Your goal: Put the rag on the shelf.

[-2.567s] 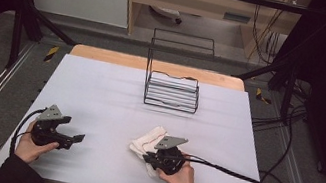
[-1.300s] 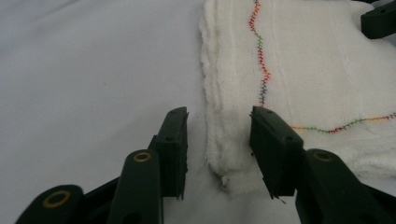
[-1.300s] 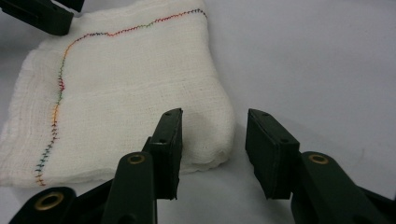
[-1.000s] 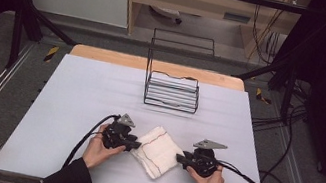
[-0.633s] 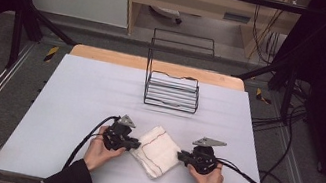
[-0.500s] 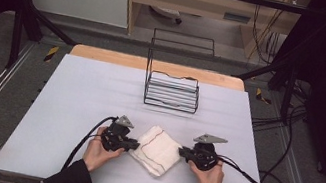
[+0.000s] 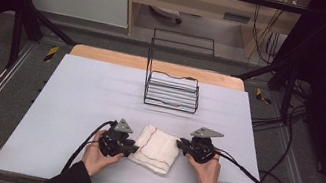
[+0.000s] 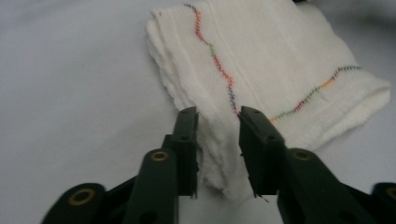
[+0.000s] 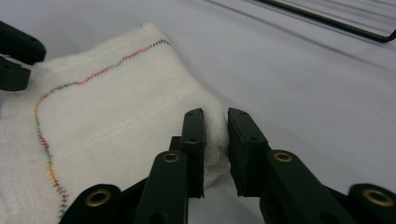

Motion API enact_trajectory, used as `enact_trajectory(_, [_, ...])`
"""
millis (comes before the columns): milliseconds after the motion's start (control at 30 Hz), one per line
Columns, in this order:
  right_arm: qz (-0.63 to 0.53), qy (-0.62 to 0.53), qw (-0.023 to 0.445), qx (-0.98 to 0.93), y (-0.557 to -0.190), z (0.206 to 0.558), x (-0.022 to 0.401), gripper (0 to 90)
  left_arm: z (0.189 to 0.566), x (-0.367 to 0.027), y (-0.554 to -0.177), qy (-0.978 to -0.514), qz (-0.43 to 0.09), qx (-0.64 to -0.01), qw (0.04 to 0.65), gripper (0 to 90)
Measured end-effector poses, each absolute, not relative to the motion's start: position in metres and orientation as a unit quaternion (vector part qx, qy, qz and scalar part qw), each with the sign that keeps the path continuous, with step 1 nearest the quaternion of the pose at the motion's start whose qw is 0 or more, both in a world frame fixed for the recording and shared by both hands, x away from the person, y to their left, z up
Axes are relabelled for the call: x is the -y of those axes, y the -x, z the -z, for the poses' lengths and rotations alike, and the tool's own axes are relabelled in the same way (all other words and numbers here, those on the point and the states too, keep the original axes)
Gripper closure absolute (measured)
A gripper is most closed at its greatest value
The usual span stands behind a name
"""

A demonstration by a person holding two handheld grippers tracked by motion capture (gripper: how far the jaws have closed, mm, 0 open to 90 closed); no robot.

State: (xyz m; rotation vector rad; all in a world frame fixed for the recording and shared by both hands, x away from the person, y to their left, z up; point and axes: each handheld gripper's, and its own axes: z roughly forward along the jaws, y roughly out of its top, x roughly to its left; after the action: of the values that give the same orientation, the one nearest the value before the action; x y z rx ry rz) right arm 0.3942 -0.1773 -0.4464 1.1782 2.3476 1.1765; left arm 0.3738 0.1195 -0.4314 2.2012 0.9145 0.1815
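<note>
- the folded white cloth [image 7: 157, 149] lies flat near the front edge of the bench [image 7: 74, 91], about the middle, with a wire rack [image 7: 172, 89] well behind it.
- the left gripper [image 8: 217, 122] is clenched on the cloth's left corner, a fold of fabric between the jaws.
- the right gripper [image 9: 215, 122] pinches the opposite corner (the rounded, folded one).
- holding two opposite ends is probably for lifting or unfolding it evenly.
</note>
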Motion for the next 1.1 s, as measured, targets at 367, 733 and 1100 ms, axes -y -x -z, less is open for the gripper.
enact_trajectory(367, [-0.439, -0.415, 0.140, -0.784, -0.378, 0.440, 0.201, 33.3, 0.416, -0.109, -0.419, -0.848, -0.090, -0.374, 0.364, 28.4])
enact_trajectory(733, [-0.439, -0.421, 0.128, -0.783, -0.369, 0.443, 0.213, 17.9, 0.432, -0.086, -0.451, -0.846, -0.093, -0.391, 0.350, 35.6])
enact_trajectory(1100, [-0.444, -0.427, 0.121, -0.779, -0.370, 0.443, 0.214, 14.0, 0.441, -0.078, -0.452, -0.852, -0.073, -0.384, 0.349, 57.1])
